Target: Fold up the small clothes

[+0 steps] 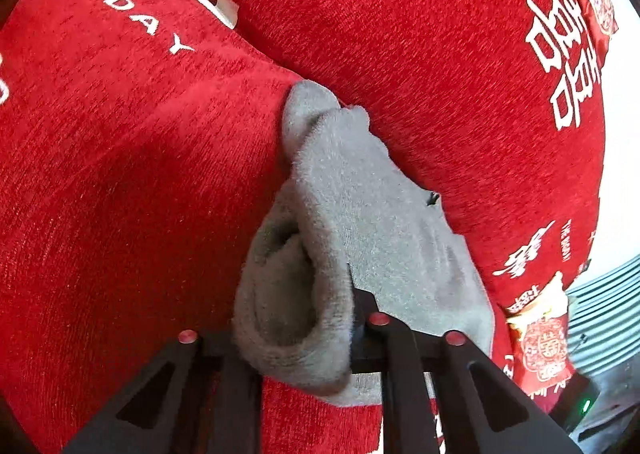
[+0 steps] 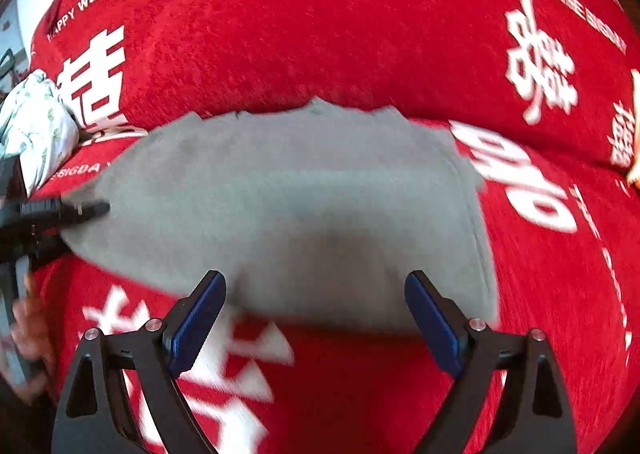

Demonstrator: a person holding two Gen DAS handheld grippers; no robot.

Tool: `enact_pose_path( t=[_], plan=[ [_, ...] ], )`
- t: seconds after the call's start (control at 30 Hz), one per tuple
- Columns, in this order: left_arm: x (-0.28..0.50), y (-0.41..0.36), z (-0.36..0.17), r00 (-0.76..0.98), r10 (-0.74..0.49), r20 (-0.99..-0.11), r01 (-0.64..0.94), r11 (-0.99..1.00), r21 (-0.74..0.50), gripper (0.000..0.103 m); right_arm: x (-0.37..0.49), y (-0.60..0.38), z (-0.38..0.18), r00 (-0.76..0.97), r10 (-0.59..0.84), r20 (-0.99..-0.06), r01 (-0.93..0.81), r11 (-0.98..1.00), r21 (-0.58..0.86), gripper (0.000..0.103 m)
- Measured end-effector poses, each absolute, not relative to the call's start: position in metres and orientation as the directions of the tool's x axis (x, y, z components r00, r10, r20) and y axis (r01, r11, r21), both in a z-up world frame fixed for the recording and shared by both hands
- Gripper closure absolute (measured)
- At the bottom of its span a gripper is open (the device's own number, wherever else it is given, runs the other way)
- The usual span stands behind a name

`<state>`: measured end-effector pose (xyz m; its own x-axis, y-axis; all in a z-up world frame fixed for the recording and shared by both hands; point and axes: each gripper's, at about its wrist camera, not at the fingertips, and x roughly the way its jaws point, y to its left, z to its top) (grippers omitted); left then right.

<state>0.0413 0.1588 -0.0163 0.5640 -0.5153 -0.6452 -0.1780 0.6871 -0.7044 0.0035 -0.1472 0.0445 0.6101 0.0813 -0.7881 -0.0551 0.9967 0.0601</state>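
Grey garment (image 2: 288, 210) lay spread flat on the red cover (image 2: 320, 34), in front of the seam between its two cushions. Left gripper (image 1: 352, 318) was clamped on the garment's left edge, fabric bunched up and rolled over between its black jaws. From the right wrist view that gripper (image 2: 80, 210) showed at the cloth's left side, a hand (image 2: 28, 334) behind it. Right gripper (image 2: 316, 318) hung over the garment's near edge, blue pads (image 2: 196, 318) wide apart, nothing between them. Picture blurred there.
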Motion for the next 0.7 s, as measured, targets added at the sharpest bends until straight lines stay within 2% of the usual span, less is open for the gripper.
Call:
enact_pose_path(
  t=[0.13, 0.27, 0.47, 0.6, 0.67, 0.7],
  plan=[
    [0.036, 0.163, -0.022, 0.583, -0.552, -0.597, -0.176, 0.631, -0.755, 0.088, 0.055, -0.105, 0.054, 0.571, 0.163, -0.805, -0.122, 0.986, 0.114, 0.008],
    [0.036, 0.161, -0.021, 0.575, -0.545, -0.610, -0.183, 0.642, -0.745, 0.088, 0.117, -0.039, 0.042, 0.493, 0.226, -0.840, -0.191, 0.970, 0.148, 0.008],
    [0.041, 0.165, -0.027, 0.563, -0.565, -0.603, -0.203, 0.613, -0.764, 0.088, 0.185, 0.048, 0.017, 0.416, 0.234, -0.879, -0.240, 0.960, 0.143, 0.008],
    [0.046, 0.163, -0.027, 0.553, -0.555, -0.621, -0.208, 0.630, -0.748, 0.088, 0.205, 0.101, -0.008, 0.387, 0.144, -0.911, -0.341, 0.940, 0.004, 0.008],
    [0.049, 0.163, -0.027, 0.549, -0.552, -0.628, -0.211, 0.635, -0.743, 0.088, 0.205, 0.124, -0.024, 0.419, 0.032, -0.907, -0.401, 0.903, -0.153, 0.010],
    [0.050, 0.163, -0.027, 0.545, -0.552, -0.631, -0.213, 0.637, -0.741, 0.088, 0.203, 0.129, -0.026, 0.450, 0.026, -0.893, -0.412, 0.893, -0.182, 0.013]
  ],
)
